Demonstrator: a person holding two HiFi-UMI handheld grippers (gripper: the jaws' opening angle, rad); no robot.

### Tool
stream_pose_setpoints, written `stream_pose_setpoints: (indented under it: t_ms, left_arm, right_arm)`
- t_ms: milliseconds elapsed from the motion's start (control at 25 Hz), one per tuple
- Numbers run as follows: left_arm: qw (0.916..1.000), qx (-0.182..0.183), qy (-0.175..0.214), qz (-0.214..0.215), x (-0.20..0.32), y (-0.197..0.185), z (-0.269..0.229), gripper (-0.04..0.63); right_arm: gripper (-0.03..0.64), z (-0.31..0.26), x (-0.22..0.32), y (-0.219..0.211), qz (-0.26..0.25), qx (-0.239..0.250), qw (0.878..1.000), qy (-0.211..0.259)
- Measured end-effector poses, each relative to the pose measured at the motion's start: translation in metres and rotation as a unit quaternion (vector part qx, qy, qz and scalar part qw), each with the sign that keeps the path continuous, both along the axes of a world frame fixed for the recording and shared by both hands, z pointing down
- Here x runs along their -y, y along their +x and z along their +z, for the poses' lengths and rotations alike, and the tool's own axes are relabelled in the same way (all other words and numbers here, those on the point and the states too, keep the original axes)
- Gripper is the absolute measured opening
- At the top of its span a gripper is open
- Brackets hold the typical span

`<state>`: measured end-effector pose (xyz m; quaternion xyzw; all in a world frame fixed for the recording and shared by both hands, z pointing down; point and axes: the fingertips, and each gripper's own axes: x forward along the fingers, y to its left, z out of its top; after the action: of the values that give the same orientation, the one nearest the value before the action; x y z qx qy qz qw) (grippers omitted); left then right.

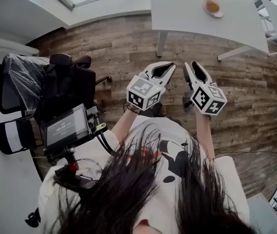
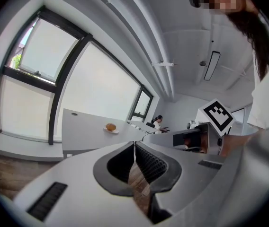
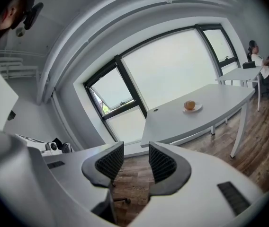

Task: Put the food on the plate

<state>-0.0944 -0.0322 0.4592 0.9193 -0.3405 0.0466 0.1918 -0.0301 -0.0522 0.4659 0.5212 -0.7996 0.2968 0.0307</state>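
view from above of a person standing on a wood plank floor, holding a gripper in each hand out in front, side by side and near each other. long dark hair and a white top fill the near edge of the head view.

the left gripper has its jaws closed, tips touching, with nothing between them. the right gripper has its jaws standing slightly apart; only floor shows in the gap, so it holds nothing. each gripper carries a cube with black and white square markers (the left cube, the right cube).

far ahead of both grippers, and well apart from them, stands a pale grey tabletop on thin legs. a small round plate sits on it toward the right, and the food, a rounded golden-brown piece, lies on the plate.

to the left is a black office chair with its back wrapped in clear plastic, and nearer, a small screen on a black mount.

the gripper views show large windows behind the tabletop and another person seated at a far desk.
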Motion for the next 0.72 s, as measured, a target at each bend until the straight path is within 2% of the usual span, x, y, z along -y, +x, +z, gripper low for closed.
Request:
stream_pose_setpoints:
  t_ms: [120,320,520,600,720]
  left_arm:
    - [0.9999,0.002,0.007,-0.011,-0.010,0.006,-0.006,0.011]
    - [0.9998,0.002,-0.003,-0.018,-0.012,0.001,-0.001,0.012]
    - [0.9999,-0.004,-0.014,-0.007,-0.019,0.008,0.000,0.012]
    - [0.9998,-0.007,-0.016,0.000,-0.033,0.021,0.000,0.011]
    - [0.9999,0.000,-0.013,0.009,-0.079,0.060,0.002,0.011]
  right_arm:
    - [0.170,-0.002,-0.013,0.007,-0.006,0.005,1.000,0.004]
    - [0.170,0.006,-0.018,0.002,-0.012,0.006,1.000,-0.008]
    - [0.172,0.009,-0.029,0.001,-0.009,0.002,1.000,-0.022]
    - [0.170,0.009,-0.044,0.012,-0.004,0.001,1.000,-0.025]
    - [0.170,0.010,-0.089,0.050,0.004,0.008,1.000,-0.020]
